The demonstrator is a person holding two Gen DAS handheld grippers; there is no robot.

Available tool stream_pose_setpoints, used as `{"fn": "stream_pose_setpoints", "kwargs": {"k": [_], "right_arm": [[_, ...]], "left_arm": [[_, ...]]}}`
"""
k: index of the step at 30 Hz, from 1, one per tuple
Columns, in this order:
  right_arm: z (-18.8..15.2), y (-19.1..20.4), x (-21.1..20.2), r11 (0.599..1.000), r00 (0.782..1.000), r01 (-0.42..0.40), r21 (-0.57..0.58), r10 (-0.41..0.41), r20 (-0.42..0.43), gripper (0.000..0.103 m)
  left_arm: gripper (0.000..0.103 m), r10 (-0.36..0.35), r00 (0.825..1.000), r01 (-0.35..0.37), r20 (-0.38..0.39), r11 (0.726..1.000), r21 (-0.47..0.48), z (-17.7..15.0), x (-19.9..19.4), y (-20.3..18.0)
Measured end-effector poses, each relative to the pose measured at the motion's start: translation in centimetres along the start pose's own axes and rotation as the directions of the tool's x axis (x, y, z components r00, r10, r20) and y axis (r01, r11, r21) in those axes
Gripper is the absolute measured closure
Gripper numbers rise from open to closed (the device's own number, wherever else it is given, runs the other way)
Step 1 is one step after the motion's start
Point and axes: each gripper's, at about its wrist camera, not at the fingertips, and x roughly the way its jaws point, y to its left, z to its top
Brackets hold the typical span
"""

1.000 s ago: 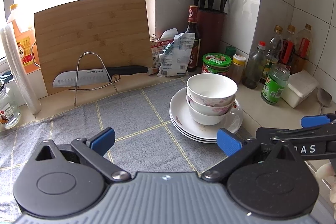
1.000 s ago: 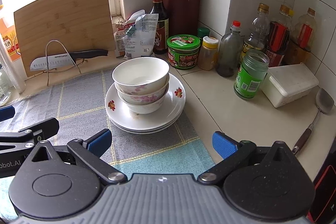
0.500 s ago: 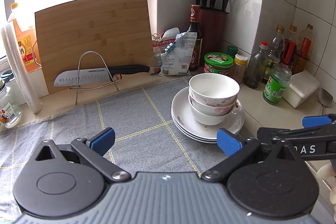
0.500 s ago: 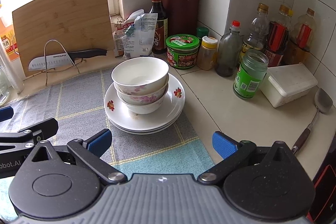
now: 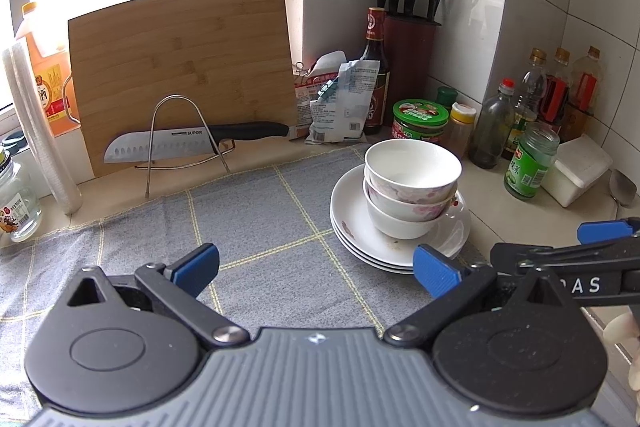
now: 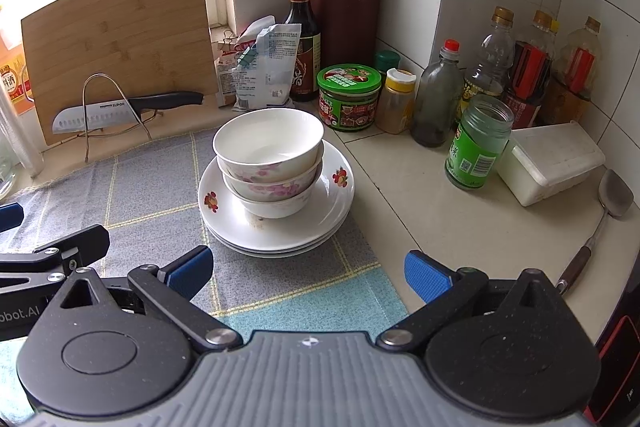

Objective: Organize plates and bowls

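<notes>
Three white floral bowls (image 5: 412, 183) (image 6: 268, 155) are nested on a stack of three white plates (image 5: 352, 223) (image 6: 336, 203) on a grey checked cloth (image 5: 260, 219) (image 6: 152, 187). My left gripper (image 5: 316, 269) is open and empty, hovering above the cloth to the left of and in front of the stack. My right gripper (image 6: 308, 273) is open and empty, in front of the stack. Each gripper shows at the edge of the other's view.
A bamboo cutting board (image 5: 180, 67) and a knife (image 5: 192, 143) on a wire rack stand at the back left. A knife block (image 6: 344, 19), sauce bottle (image 6: 302, 39), jars (image 6: 478, 147), several bottles, a white box (image 6: 552, 163) and a spatula (image 6: 608, 203) crowd the back right.
Both grippers have shifted slightly; the stack sits a little further right in both views. Both grippers stay open and empty.
</notes>
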Motion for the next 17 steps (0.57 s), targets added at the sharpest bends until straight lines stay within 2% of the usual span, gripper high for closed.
{"fn": "stream_pose_setpoints", "kwargs": {"k": [17], "right_arm": [[0.00,-0.05,-0.10,1.000,1.000,0.010,0.005,-0.010,0.000,0.000]], "left_arm": [[0.001,-0.003,1.000,0.003,0.000,1.000,0.002,0.09,0.12,-0.02]]}}
